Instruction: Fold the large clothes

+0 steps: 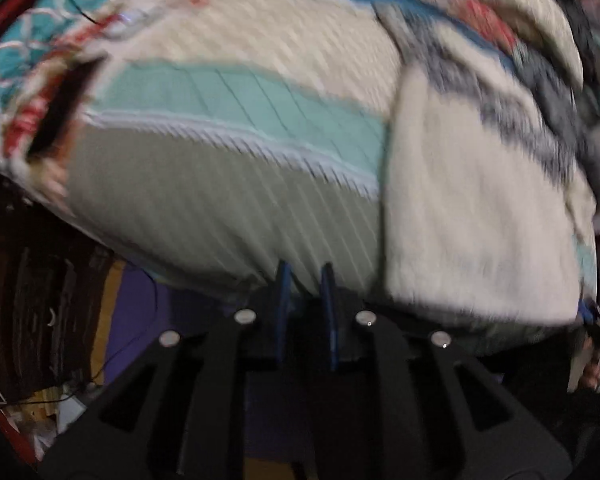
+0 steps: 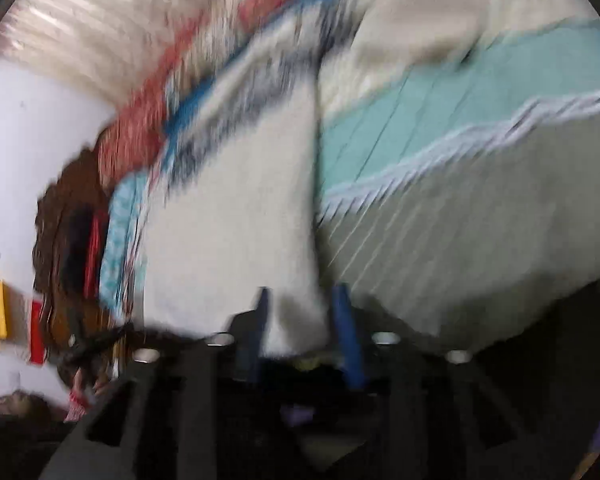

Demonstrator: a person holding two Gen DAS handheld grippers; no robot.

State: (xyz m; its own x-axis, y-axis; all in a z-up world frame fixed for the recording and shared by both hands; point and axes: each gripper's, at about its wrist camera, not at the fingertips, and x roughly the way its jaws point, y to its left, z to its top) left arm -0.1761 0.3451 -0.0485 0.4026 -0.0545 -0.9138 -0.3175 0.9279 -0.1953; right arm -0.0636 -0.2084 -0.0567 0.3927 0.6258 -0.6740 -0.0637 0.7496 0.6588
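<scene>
the step in hand looks like taking hold of the near hem of a cream sweater (image 2: 236,216) that lies on a striped blanket (image 1: 204,200) spread over a bed, ready to carry that hem up and over. to do it well, both grippers should bite the same edge at matching depth, with only the sweater's layers in the bite and none of the blanket under it, and lift together so the fold stays square.

nearest in the right wrist view, the right gripper (image 2: 302,312) has its blue fingers (image 2: 346,320) about half apart, and the sweater's bottom corner sits between them. the picture is blurred, so i cannot tell whether the pads press the knit; the gap looks wider than the cloth, so i read it as not yet clamped.

nearest in the left wrist view, the left gripper (image 1: 306,280) has its jaws almost together, only a narrow slit between them. the tips sit at the blanket's grey near edge, beside the sweater's left border and not on it. whether a pinch of cloth is in the slit is hidden by blur.

further off, the sweater's blue and grey patterned band (image 1: 500,92) runs across its chest, with a teal stripe (image 1: 260,100) of the blanket beside it, and more bedding heaped behind.
</scene>
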